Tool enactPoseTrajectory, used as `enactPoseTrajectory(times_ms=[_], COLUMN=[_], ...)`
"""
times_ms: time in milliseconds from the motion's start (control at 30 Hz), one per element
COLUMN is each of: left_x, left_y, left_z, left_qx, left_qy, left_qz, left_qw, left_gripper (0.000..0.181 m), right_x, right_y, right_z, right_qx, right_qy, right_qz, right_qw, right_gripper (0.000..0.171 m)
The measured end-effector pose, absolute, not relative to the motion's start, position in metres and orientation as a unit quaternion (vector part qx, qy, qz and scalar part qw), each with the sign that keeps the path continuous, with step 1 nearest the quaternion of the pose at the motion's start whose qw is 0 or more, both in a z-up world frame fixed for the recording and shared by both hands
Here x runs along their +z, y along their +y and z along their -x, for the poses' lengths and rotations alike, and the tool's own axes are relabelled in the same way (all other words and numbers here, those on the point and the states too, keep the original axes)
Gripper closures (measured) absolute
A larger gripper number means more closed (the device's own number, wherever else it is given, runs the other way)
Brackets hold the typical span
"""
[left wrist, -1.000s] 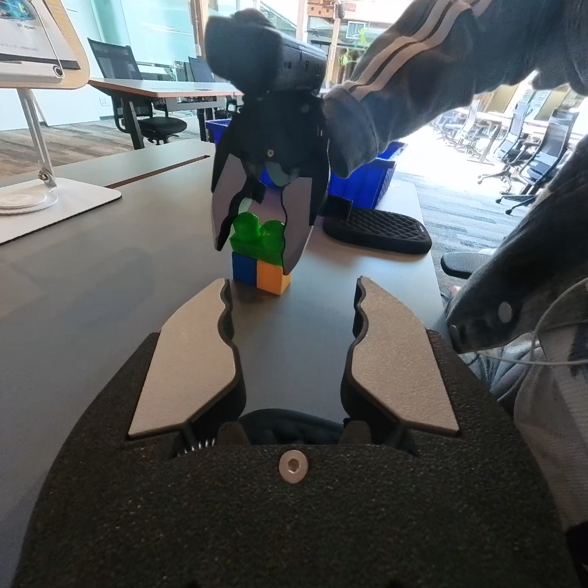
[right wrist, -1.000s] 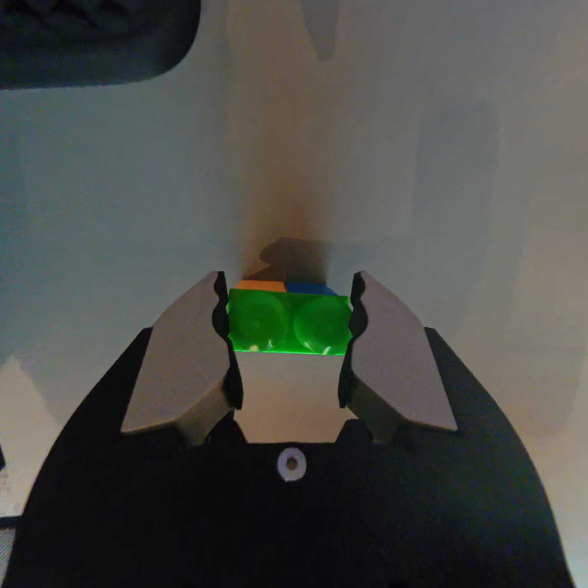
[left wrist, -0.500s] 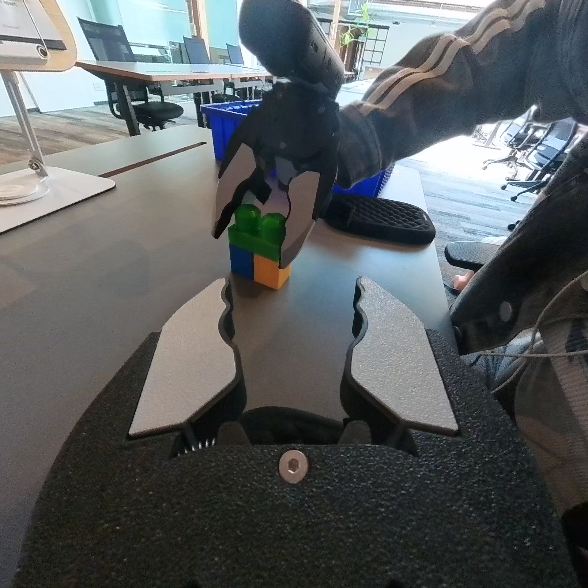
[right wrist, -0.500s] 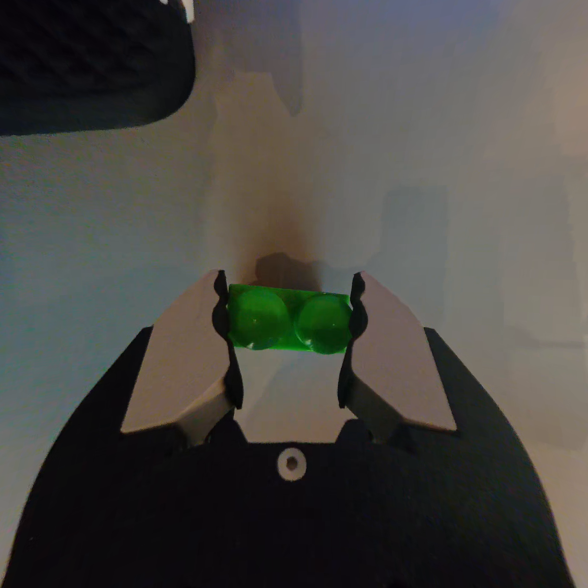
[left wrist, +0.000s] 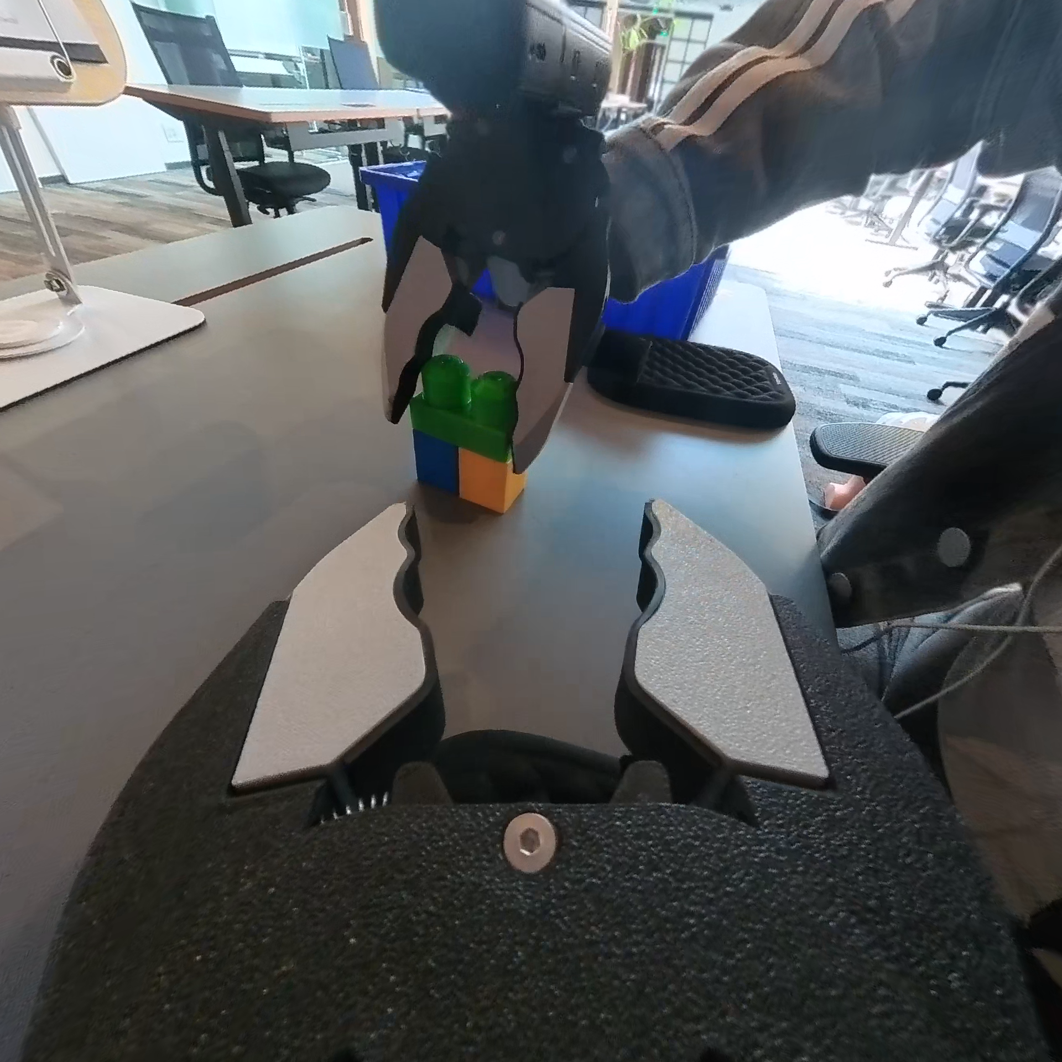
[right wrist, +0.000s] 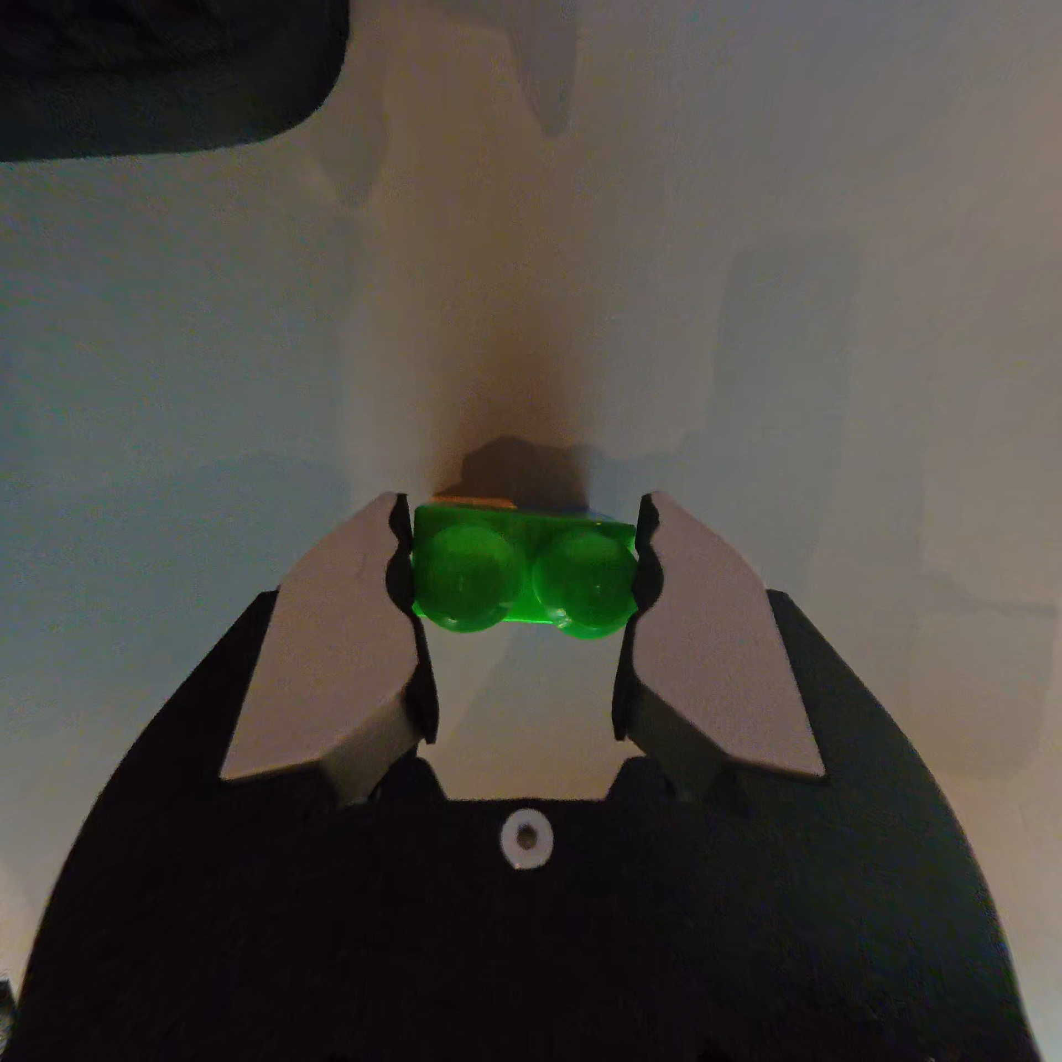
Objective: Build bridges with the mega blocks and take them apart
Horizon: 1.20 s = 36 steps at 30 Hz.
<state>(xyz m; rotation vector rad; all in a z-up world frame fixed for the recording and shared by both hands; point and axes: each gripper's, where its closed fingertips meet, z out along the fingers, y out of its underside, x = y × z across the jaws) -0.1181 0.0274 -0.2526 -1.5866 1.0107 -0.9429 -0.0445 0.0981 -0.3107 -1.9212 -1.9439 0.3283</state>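
Your right gripper (left wrist: 466, 428) comes straight down over the green block (left wrist: 462, 422), fingers pinching its two short ends so the studs stay clear. That block spans the blue block (left wrist: 435, 466) and orange block (left wrist: 491, 480), which sit side by side as piers, toward the worktop's (left wrist: 172, 517) right edge. Your left gripper (left wrist: 528, 566) hangs spread and empty just in front, probably ready to steady the base.

We see open office: dark grey desk (left wrist: 172, 517) near; wood-topped desks (left wrist: 276, 109) and black chairs (left wrist: 270, 178) far left on plank floor (left wrist: 86, 230); glass walls (left wrist: 258, 34) behind; bright daylight and rolling chairs (left wrist: 988, 230) far right.
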Motion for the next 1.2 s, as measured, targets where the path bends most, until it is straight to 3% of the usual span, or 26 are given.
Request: enactPoseTrajectory(times_ms=[267, 533, 900, 1200], left_x=[-0.254, -0.255, -0.258, -0.261], left_y=[0.028, 0.029, 0.032, 0.036], left_z=[0.118, 0.118, 0.118, 0.118], left_qx=[-0.38, -0.379, -0.363, -0.346], left_qy=[0.419, 0.418, 0.415, 0.409], left_qz=[0.659, 0.662, 0.672, 0.684], left_qw=[0.495, 0.494, 0.494, 0.494], left_gripper=[0.107, 0.103, 0.086, 0.075], right_x=[-0.311, -0.307, -0.272, -0.223], right_y=[0.097, 0.097, 0.084, 0.071], right_z=[0.047, 0.049, 0.037, 0.025], right_qx=[0.113, 0.093, 0.065, 0.062], right_qy=[-0.703, -0.708, -0.702, -0.68], right_qz=[0.68, 0.686, 0.704, 0.72], right_qw=[0.175, 0.139, 0.087, 0.127], right_gripper=[0.094, 0.069, 0.039, 0.035])
